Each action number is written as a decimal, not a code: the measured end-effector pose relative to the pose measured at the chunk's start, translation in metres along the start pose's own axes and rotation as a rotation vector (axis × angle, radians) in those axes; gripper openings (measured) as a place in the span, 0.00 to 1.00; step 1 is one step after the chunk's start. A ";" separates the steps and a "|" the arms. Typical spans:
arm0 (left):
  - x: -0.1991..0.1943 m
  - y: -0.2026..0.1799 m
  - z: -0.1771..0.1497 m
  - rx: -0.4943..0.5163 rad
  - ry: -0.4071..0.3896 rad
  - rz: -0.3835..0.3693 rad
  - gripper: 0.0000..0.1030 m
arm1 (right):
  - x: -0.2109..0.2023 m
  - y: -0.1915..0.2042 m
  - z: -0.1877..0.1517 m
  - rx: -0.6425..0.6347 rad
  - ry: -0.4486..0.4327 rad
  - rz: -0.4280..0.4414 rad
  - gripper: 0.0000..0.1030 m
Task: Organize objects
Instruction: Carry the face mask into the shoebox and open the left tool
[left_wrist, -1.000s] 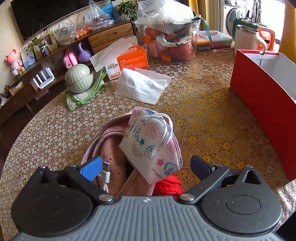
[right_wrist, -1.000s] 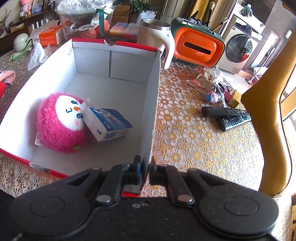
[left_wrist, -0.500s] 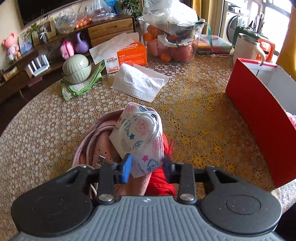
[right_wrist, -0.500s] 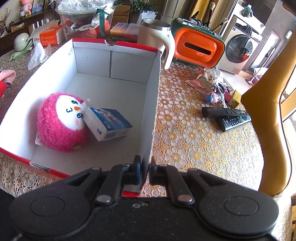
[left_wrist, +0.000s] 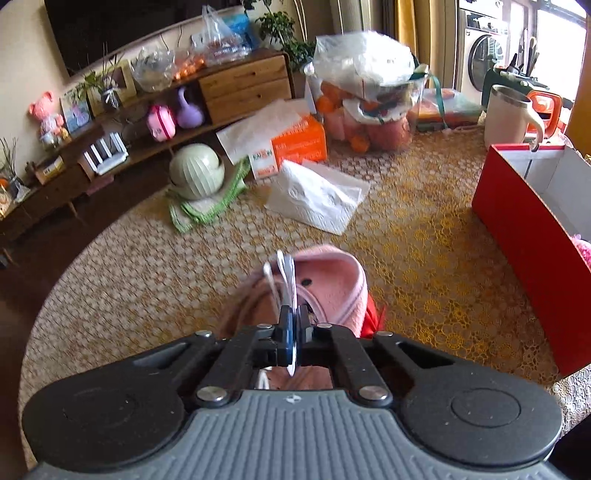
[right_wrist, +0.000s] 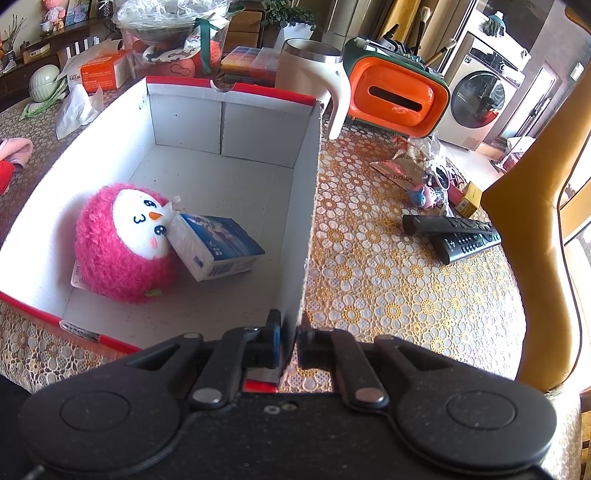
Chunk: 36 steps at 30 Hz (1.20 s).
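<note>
Left wrist view: since the earlier frame your left gripper (left_wrist: 293, 325) has closed on the face mask (left_wrist: 287, 275), now pinched edge-on between the fingers and lifted just above the pink cloth (left_wrist: 332, 280) on the lace tablecloth (left_wrist: 424, 258); the red box (left_wrist: 524, 229) stands well apart to the right. Right wrist view: your right gripper (right_wrist: 290, 339) clamps the box's near wall (right_wrist: 306, 221), unchanged. Inside lie a pink plush toy (right_wrist: 122, 243) and, touching it, a tissue pack (right_wrist: 218, 245).
</note>
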<state>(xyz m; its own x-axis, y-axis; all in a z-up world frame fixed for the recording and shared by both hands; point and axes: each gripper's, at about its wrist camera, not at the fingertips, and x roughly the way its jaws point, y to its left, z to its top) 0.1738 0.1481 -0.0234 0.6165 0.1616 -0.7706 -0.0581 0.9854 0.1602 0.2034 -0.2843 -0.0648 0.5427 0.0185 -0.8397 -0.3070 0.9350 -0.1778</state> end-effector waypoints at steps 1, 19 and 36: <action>-0.003 0.001 0.002 0.003 -0.002 0.001 0.01 | 0.000 0.000 0.000 0.000 0.000 0.001 0.07; -0.061 -0.056 0.044 0.138 -0.090 -0.177 0.00 | 0.000 0.002 0.000 -0.009 -0.002 -0.001 0.07; -0.070 -0.213 0.083 0.404 -0.168 -0.387 0.00 | 0.000 -0.001 -0.001 0.007 -0.011 0.024 0.05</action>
<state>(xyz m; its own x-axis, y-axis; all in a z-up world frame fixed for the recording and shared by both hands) 0.2087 -0.0771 0.0478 0.6511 -0.2488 -0.7171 0.4797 0.8670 0.1347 0.2031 -0.2859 -0.0648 0.5437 0.0443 -0.8381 -0.3146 0.9366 -0.1546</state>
